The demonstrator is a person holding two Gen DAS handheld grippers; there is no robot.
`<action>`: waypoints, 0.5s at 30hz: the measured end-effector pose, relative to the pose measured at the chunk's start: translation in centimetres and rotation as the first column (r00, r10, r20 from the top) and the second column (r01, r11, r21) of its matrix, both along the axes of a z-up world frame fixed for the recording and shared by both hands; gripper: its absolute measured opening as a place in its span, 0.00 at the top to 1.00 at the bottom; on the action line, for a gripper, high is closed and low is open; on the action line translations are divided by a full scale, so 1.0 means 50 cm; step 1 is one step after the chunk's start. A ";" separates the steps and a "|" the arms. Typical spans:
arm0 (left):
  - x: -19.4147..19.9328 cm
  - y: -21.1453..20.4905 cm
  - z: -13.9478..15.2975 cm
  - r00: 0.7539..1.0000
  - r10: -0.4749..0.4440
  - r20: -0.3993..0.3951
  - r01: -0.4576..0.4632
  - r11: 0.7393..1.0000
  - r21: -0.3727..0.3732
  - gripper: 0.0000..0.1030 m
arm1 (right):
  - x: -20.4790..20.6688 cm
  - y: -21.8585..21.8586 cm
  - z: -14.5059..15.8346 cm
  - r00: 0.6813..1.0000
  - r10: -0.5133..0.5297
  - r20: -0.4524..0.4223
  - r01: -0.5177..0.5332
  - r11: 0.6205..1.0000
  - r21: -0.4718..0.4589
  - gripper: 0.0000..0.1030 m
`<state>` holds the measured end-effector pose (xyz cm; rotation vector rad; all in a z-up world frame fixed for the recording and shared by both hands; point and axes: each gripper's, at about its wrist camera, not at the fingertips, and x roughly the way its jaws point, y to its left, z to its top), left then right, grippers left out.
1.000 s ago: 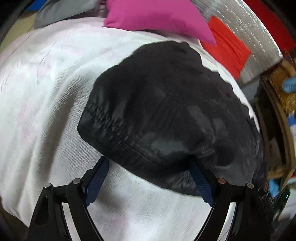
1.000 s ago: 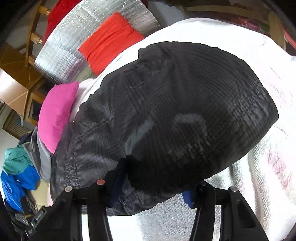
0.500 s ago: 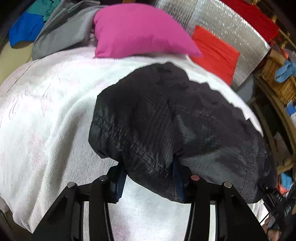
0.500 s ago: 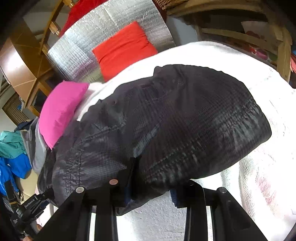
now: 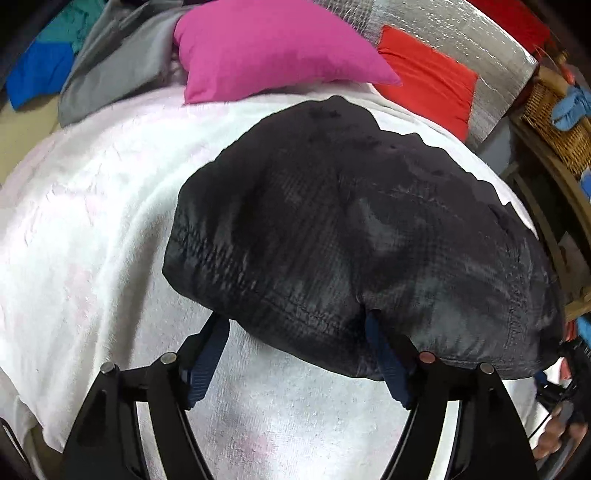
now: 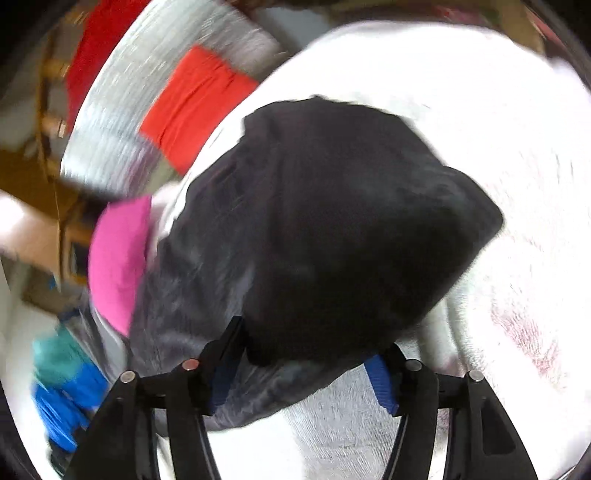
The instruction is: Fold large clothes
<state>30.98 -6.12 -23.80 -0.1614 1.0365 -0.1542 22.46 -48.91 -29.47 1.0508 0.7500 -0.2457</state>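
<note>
Left wrist: looks down on a folded black garment (image 5: 351, 240) spread over a white bed cover (image 5: 85, 221), just on the near side of the pink cushion (image 5: 273, 48) and almost touching it at the far edge. Finds the left gripper (image 5: 295, 354) at the garment's hem farthest from the cushion, fingers well apart, blue pads (image 5: 207, 350) poking just under the fabric edge, clamping nothing. Probably placed low and flat like this so that the hem can be scooped or smoothed rather than pinched from above.

Right wrist: blurred by motion, yet clear enough to show the right gripper (image 6: 303, 369) also spread, straddling a bulge of the same garment (image 6: 332, 229) on the corner away from the cushion (image 6: 118, 258). Grips nothing there either; merely brackets the cloth, the fabric draping loosely over the left pad.

Judged from both views: looks like a fold already laid, with both tools let go at the near hem, perhaps to leave the bundle settled and squared. Seems late in this garment's folding, though cannot tell how many layers lie beneath.

Beyond the cushion: a red cushion (image 5: 428, 81) against a silver foil panel (image 5: 443, 33). Beside the cushion, away from the red one: a grey garment (image 5: 110, 62), presumably waiting its turn.

Worth minding next: slippery, puffy fabric, likely to spring open if nudged.
</note>
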 end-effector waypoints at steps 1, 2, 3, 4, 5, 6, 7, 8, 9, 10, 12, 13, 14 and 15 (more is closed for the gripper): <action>0.001 -0.004 0.001 1.000 -0.001 0.007 0.001 1.000 0.008 0.26 | 0.000 -0.007 -0.004 1.000 -0.010 0.015 0.010 1.000 0.014 0.37; -0.002 -0.007 0.002 1.000 -0.002 0.017 0.002 1.000 0.019 0.26 | 0.001 -0.010 -0.002 1.000 -0.010 0.021 0.010 1.000 0.003 0.39; -0.004 -0.008 0.005 1.000 -0.003 0.023 0.003 1.000 0.026 0.26 | 0.003 -0.008 0.006 1.000 -0.004 0.021 0.005 0.999 -0.038 0.48; -0.008 -0.008 0.008 1.000 -0.005 0.030 0.004 0.999 0.034 0.26 | 0.004 -0.003 0.016 1.000 0.001 0.024 0.001 0.997 -0.080 0.58; -0.009 -0.009 0.010 0.999 -0.006 0.037 0.004 0.999 0.041 0.26 | 0.002 0.009 0.036 0.999 0.009 0.036 -0.003 0.990 -0.143 0.62; -0.010 -0.011 0.012 0.999 -0.006 0.046 0.004 0.999 0.050 0.26 | -0.002 0.023 0.060 0.998 0.019 0.057 -0.006 0.978 -0.210 0.64; -0.011 -0.013 0.015 0.998 -0.006 0.057 0.003 0.998 0.062 0.26 | -0.006 0.034 0.080 0.996 0.028 0.083 -0.005 0.964 -0.266 0.65; -0.012 -0.016 0.019 0.998 -0.006 0.068 0.001 0.997 0.075 0.26 | -0.011 0.048 0.102 0.993 0.040 0.111 -0.002 0.946 -0.323 0.66; -0.013 -0.020 0.021 0.997 -0.009 0.079 0.002 0.996 0.087 0.26 | -0.014 0.054 0.111 0.991 0.048 0.122 -0.001 0.934 -0.358 0.66; -0.014 -0.024 0.024 0.996 -0.013 0.092 0.003 0.995 0.103 0.26 | -0.013 0.059 0.114 0.992 0.056 0.113 -0.008 0.922 -0.387 0.66; -0.021 -0.033 0.031 0.993 -0.022 0.119 0.006 0.991 0.136 0.26 | 0.006 0.053 0.092 0.998 0.052 0.026 -0.038 0.923 -0.384 0.66; -0.023 -0.037 0.034 0.992 -0.026 0.127 0.007 0.989 0.147 0.26 | 0.011 0.043 0.069 0.998 0.050 -0.024 -0.055 0.936 -0.348 0.66; -0.026 -0.042 0.037 0.989 -0.032 0.142 0.008 0.986 0.165 0.26 | 0.015 0.030 0.048 0.997 0.052 -0.058 -0.067 0.951 -0.301 0.66; -0.032 -0.045 0.041 0.987 -0.038 0.157 0.009 0.983 0.181 0.26 | 0.012 0.023 0.043 0.997 0.053 -0.058 -0.067 0.959 -0.277 0.66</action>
